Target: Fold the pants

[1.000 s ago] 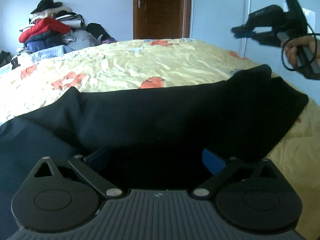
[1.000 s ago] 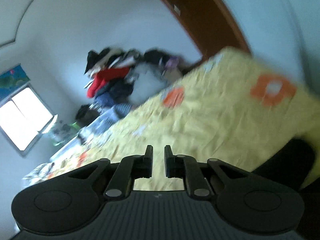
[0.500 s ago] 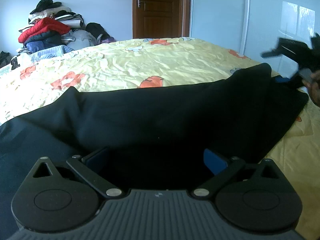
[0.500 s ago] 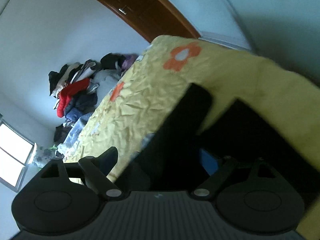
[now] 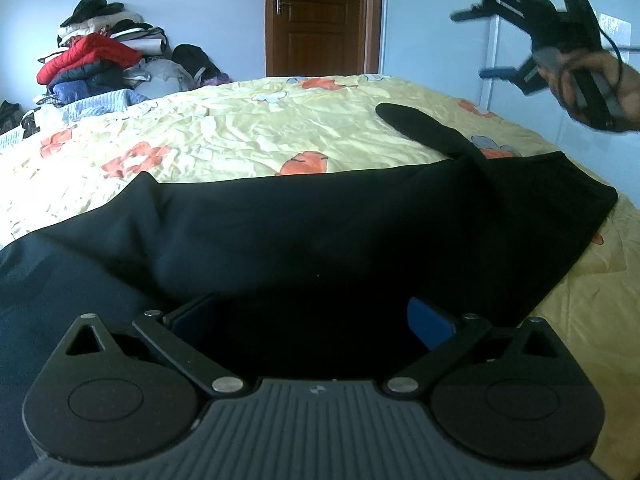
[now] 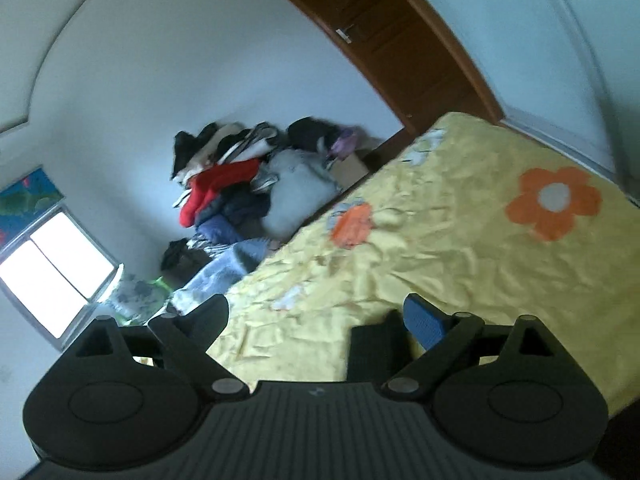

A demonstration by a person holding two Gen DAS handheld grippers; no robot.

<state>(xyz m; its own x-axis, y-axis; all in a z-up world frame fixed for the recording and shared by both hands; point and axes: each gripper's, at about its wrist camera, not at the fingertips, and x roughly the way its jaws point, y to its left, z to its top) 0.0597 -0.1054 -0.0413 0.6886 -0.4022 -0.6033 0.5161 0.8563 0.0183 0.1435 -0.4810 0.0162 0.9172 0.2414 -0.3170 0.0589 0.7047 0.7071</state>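
- The pants (image 5: 304, 236) lie flat on the bed (image 5: 240, 136), but one strip sticks out far. Fold now and it may bunch up.
- Your left gripper (image 5: 312, 320) sits low over the pants, spread wide, holding nothing.
- Your right gripper (image 6: 316, 316) is up in the air, tilted, spread wide, empty.

One pair of black fabric pants (image 5: 320, 240), one yellow flowered bedspread (image 5: 240, 132), two black two-finger grippers, the left (image 5: 316, 320) and the right (image 6: 316, 320), one brown wooden door (image 5: 320, 16), one heap of mixed clothes (image 5: 100, 64), one bright window (image 6: 52, 272)
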